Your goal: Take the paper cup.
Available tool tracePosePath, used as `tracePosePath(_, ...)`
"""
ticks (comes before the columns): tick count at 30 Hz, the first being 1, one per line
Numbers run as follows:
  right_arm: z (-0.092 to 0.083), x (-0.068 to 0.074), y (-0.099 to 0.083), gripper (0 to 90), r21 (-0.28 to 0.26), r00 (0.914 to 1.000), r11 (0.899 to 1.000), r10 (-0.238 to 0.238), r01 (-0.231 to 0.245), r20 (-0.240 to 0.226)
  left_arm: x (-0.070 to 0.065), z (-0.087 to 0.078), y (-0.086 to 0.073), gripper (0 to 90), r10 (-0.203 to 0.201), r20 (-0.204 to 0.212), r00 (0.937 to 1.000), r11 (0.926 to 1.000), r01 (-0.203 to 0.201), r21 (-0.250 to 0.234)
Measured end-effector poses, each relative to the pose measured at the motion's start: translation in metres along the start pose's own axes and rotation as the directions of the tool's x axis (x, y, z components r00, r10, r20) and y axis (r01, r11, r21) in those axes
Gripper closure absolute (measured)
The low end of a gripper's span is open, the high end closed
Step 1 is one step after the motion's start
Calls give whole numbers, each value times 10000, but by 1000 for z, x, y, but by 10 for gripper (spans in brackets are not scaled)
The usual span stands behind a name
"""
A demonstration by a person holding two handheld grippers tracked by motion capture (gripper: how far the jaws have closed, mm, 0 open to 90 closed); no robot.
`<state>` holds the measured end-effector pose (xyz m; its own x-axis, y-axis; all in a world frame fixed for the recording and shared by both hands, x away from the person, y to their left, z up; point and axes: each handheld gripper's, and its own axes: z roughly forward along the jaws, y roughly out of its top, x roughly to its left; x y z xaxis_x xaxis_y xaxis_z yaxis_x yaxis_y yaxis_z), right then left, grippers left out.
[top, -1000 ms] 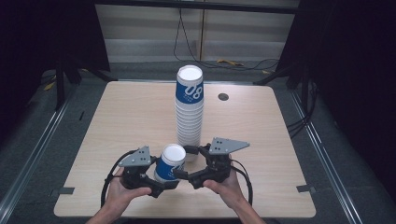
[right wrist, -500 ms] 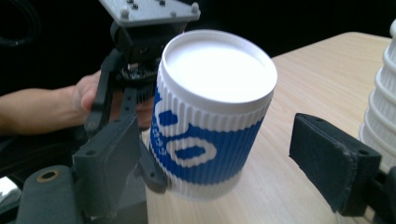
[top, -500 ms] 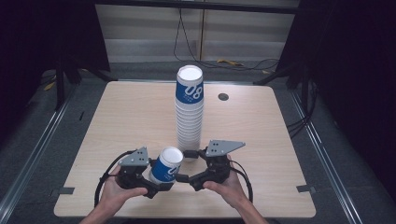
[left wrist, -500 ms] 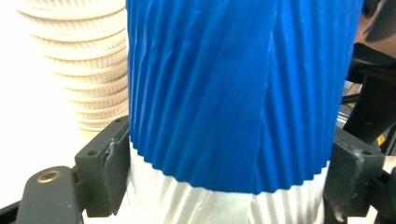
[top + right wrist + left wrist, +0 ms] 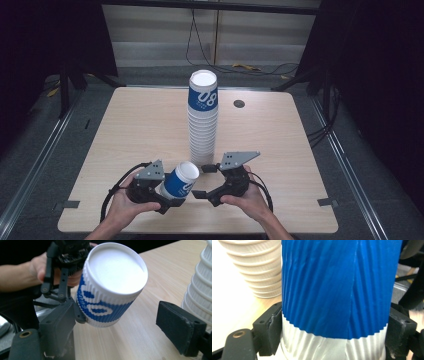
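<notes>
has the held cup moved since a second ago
Yes. In the high view the cup, shut in the left gripper, has shifted toward the near table edge, away from the stack, and tilts more.

Two black hand-held grippers, each with a grey plate and a trailing cable

The left hand-held gripper (image 5: 172, 199) was black, with a grey three-cornered plate (image 5: 150, 171) on top dotted with small dark screw holes, and a black cable (image 5: 111, 196) looped out from its left side. The right hand-held gripper (image 5: 206, 181) had the same black body, a larger grey plate (image 5: 238, 159) on top and a black cable (image 5: 262, 191) that curved round its right side. Up close, the jaws were blocky matt black pads with scuffed, dusty faces, small round screw holes and a brass-coloured rivet (image 5: 26, 334) at the linkage. The forearms were bare, with no sleeves in sight.
</notes>
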<state>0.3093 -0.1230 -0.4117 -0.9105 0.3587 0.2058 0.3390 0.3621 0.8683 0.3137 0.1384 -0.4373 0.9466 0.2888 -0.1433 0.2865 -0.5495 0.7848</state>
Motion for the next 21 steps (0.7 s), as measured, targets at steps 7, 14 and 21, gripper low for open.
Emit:
tracePosePath(7, 7, 0, 2, 146, 796, 9993, 9963, -317, 332, -207, -6, 7, 3, 178, 478, 206, 9986, 9965, -491, 683)
tracePosePath(14, 12, 3, 6, 141, 1693, 9969, 9832, -612, 687, -489, -5, 8, 3, 182, 624, 163, 9979, 9924, -638, 1052)
tracePosePath(21, 17, 2, 8, 156, 2463, 9938, 9639, -866, 1012, -694, -7, 14, 1, 182, 746, 220, 9970, 9857, -771, 1502)
